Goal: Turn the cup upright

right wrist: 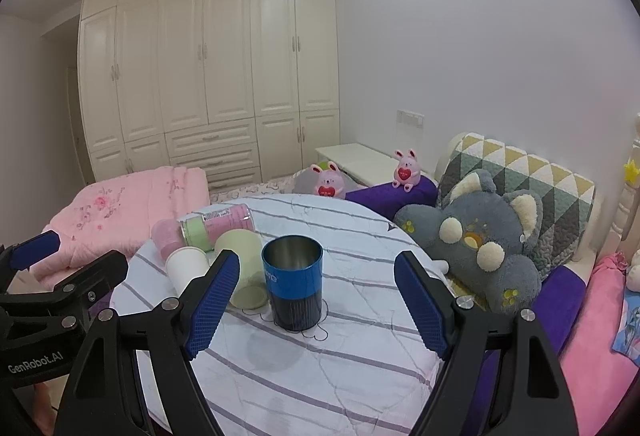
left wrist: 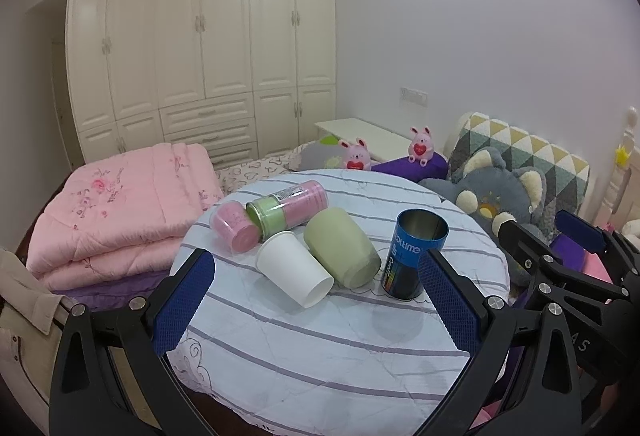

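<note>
A blue metal cup stands upright, mouth up, on the round striped table. To its left several cups lie on their sides: a white paper cup, a pale green cup, a small pink cup, and a pink-and-green tumbler. My left gripper is open and empty, short of the cups. My right gripper is open and empty, just short of the blue cup.
A folded pink quilt lies left of the table. A grey plush toy and a patterned cushion sit to the right. Two pink bunny toys sit behind, near a white wardrobe.
</note>
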